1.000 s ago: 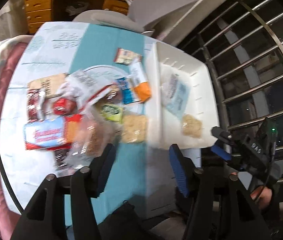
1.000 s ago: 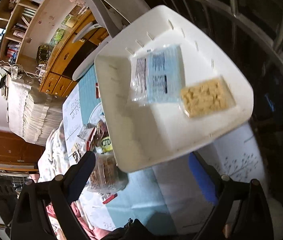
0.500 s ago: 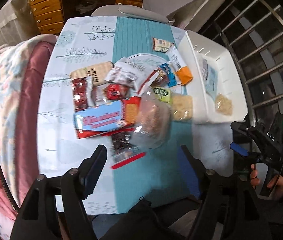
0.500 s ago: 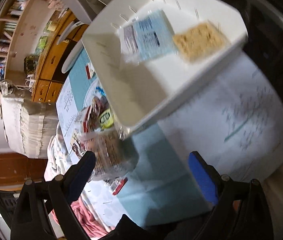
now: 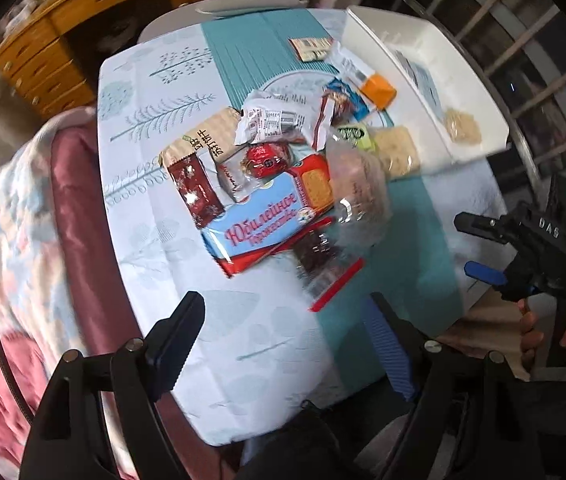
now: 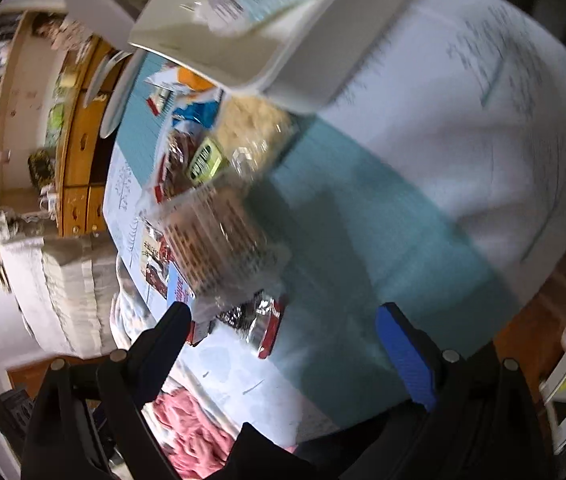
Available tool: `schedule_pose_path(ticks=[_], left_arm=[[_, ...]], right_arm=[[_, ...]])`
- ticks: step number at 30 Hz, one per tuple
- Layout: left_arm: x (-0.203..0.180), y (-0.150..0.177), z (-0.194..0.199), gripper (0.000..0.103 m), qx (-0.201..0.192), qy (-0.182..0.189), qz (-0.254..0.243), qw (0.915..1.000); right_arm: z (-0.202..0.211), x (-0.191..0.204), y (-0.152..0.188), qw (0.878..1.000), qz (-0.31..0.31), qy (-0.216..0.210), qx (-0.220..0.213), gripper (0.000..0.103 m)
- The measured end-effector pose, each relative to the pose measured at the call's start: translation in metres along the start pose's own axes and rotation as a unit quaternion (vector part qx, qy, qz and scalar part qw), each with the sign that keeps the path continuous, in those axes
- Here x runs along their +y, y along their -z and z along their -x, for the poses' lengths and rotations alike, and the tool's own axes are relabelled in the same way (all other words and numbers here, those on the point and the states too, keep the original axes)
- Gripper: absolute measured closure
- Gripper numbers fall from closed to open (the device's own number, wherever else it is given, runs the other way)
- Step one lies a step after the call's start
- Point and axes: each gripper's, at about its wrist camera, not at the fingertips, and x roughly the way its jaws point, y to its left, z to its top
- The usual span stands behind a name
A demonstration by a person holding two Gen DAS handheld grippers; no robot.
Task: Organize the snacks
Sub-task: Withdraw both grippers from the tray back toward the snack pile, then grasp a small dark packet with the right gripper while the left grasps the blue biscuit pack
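**At frame bottom: both grippers empty, snacks heaped mid-table**

At the bottom of the left wrist view, the left gripper (image 5: 279, 344) has jaws spread wide, holding nothing, over the tablecloth (image 5: 243, 340). Right gripper (image 6: 283, 340) likewise apart and empty; in the left view it shows at right edge (image 5: 483, 244). Centre frame: snack pile (image 5: 283, 168), including blue biscuit pack (image 5: 259, 228), clear cookie bag (image 5: 359, 196), red candy (image 5: 267, 160). Upper right: white tray (image 5: 479, 80) holding a light-blue packet (image 5: 423, 76) and a cracker pack (image 5: 462, 125).
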Motion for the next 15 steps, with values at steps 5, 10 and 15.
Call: schedule_pose_path(ticks=[5, 10, 15], left_arm=[[0.01, -0.005, -0.012, 0.023, 0.007, 0.003, -0.058, 0.9983], [0.017, -0.01, -0.028, 0.023, -0.008, 0.008, -0.112, 0.9937], [0.022, -0.015, -0.048, 0.022, -0.031, 0.013, -0.166, 0.9855]], right_arm=[[-0.02, 0.002, 0.023, 0.999, -0.049, 0.002, 0.001, 0.008], [-0.042, 0.01, 0.041, 0.995, -0.098, -0.002, 0.016, 0.008], [-0.061, 0.021, 0.051, 0.992, -0.123, 0.008, 0.024, 0.01]])
